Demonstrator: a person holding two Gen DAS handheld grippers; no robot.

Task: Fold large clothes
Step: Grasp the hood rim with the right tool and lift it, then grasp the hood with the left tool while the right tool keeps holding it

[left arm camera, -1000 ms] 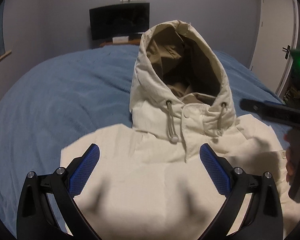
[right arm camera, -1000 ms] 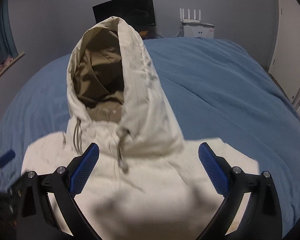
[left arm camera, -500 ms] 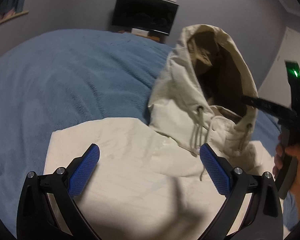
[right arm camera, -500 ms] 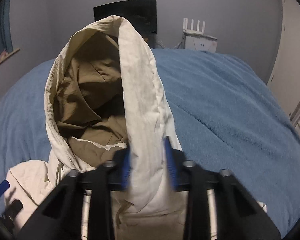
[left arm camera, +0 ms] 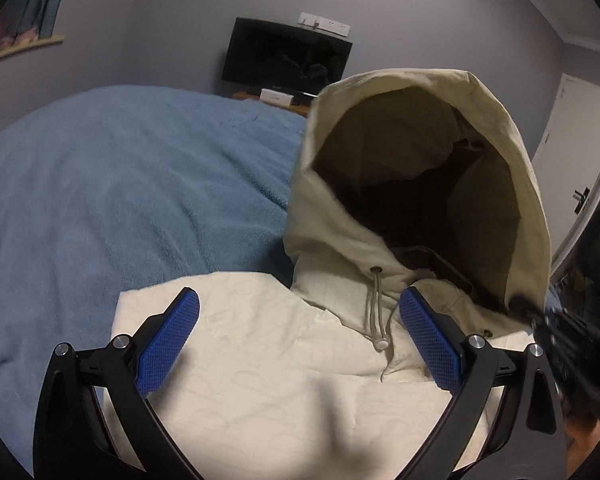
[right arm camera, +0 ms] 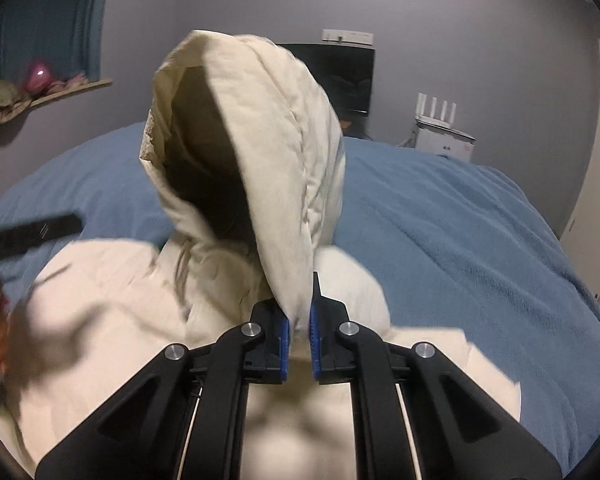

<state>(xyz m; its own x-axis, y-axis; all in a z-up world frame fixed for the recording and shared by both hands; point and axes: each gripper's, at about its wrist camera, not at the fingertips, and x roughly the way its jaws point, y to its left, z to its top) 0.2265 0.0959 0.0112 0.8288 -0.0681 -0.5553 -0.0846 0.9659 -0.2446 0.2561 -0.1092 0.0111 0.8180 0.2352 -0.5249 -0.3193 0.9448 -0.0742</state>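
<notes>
A cream hooded jacket lies front-up on the blue bed. Its hood stands upright, showing the brown lining, and a drawstring hangs at the collar. My right gripper has its jaws closing, the blue pads pressing the hood's right front edge between them. The left gripper is open above the jacket's chest, left of the hood, with nothing between its fingers. At the right edge of the left wrist view, the right gripper shows as a dark blur.
The blue blanket spreads wide around the jacket. A dark screen hangs on the far wall, with a white router beside the bed. There is a white door at the right and a shelf with small items at the left.
My right gripper went from wide open to shut on the hood's edge and moved in close to it. The left gripper swung left and back, staying open.
</notes>
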